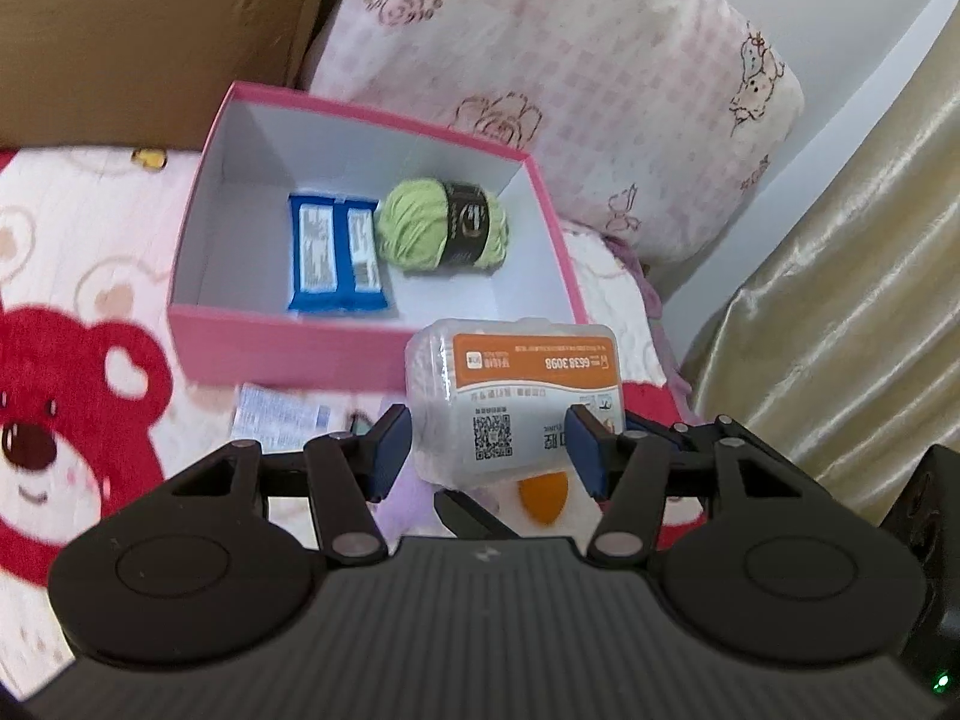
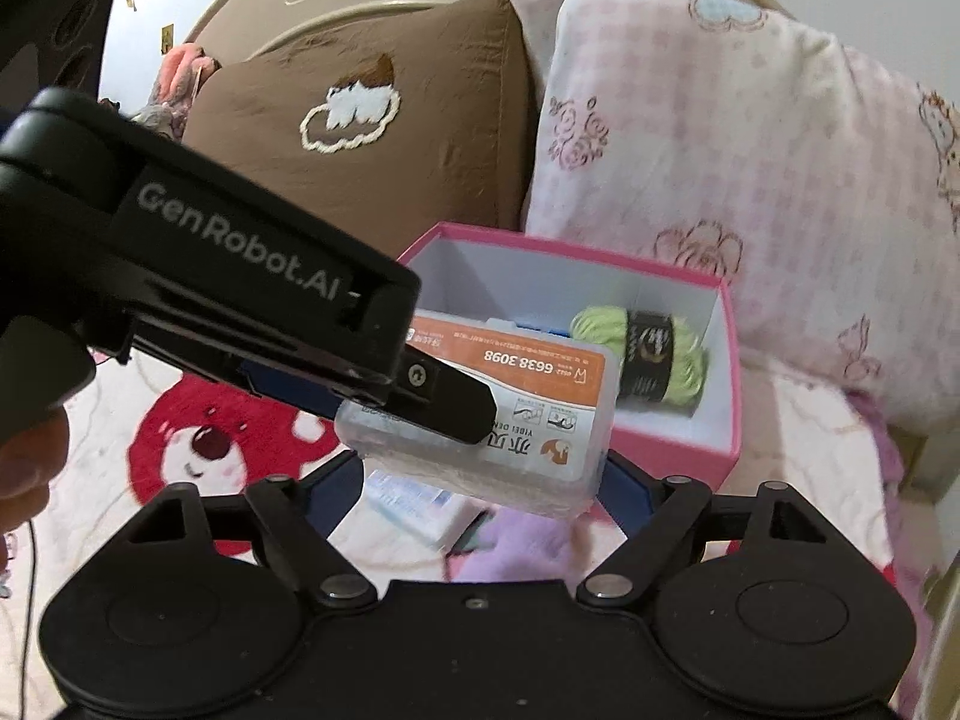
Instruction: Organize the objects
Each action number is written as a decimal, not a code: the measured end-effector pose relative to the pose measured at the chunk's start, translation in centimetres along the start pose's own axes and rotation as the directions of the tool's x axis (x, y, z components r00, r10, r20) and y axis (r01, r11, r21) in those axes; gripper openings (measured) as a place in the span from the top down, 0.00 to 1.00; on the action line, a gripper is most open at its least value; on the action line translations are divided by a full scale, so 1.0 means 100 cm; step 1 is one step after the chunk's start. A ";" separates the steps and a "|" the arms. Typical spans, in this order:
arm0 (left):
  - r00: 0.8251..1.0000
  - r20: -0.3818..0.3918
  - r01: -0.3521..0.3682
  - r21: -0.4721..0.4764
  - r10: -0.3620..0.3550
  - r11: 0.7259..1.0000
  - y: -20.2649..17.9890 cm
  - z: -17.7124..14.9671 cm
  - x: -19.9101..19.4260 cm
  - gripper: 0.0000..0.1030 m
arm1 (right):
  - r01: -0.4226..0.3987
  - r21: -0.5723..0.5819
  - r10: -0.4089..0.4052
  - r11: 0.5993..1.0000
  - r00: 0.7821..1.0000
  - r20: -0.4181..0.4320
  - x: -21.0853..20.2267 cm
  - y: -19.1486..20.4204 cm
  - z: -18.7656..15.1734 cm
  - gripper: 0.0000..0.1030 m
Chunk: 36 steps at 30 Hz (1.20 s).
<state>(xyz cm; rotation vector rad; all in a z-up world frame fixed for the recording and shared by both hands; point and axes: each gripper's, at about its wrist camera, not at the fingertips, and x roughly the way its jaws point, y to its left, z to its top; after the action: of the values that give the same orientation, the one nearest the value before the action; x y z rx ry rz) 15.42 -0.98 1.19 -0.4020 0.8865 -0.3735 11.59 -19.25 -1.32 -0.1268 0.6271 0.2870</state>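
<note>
step: carry case point(image 1: 510, 396) to far box point(image 1: 288, 336) | left gripper point(image 1: 489, 450) clamping case | right gripper point(image 2: 480, 492) wide, beneath | keep level, clear near wall

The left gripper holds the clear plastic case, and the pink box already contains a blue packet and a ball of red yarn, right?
Not quite: the yarn is light green, as the left wrist view shows. The left gripper does hold the clear plastic case, and the pink box holds the blue packet.
</note>
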 end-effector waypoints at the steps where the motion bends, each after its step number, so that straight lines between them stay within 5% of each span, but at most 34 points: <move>1: 1.000 0.003 0.001 0.005 -0.001 1.000 -0.002 0.005 0.003 0.47 | 0.005 -0.005 -0.005 1.000 1.000 0.006 0.002 -0.003 0.003 0.16; 7: 1.000 -0.017 -0.003 0.002 0.003 1.000 -0.009 0.035 0.028 0.47 | 0.003 0.002 -0.003 1.000 1.000 0.001 0.018 -0.027 0.024 0.16; 17: 0.992 -0.128 0.007 -0.042 -0.013 0.999 0.006 0.089 0.087 0.47 | -0.061 0.045 0.067 0.997 0.987 -0.144 0.069 -0.081 0.066 0.16; 22: 0.975 -0.223 -0.017 -0.117 -0.010 0.993 0.028 0.103 0.127 0.46 | -0.082 0.089 0.103 0.993 0.958 -0.267 0.109 -0.096 0.072 0.16; 29: 0.966 -0.259 -0.051 -0.242 -0.014 0.969 0.063 0.108 0.164 0.46 | -0.043 0.138 0.098 0.989 0.901 -0.423 0.162 -0.100 0.079 0.25; 36: 0.962 -0.270 -0.042 -0.321 -0.049 0.946 0.086 0.103 0.188 0.46 | -0.016 0.115 0.069 0.993 0.880 -0.470 0.185 -0.103 0.071 0.33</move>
<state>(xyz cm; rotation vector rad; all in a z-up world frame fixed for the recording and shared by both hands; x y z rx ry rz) 35.79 -0.55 -9.63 -0.6674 1.2262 -0.2897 32.91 -23.40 -6.27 -0.0785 1.1347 0.2648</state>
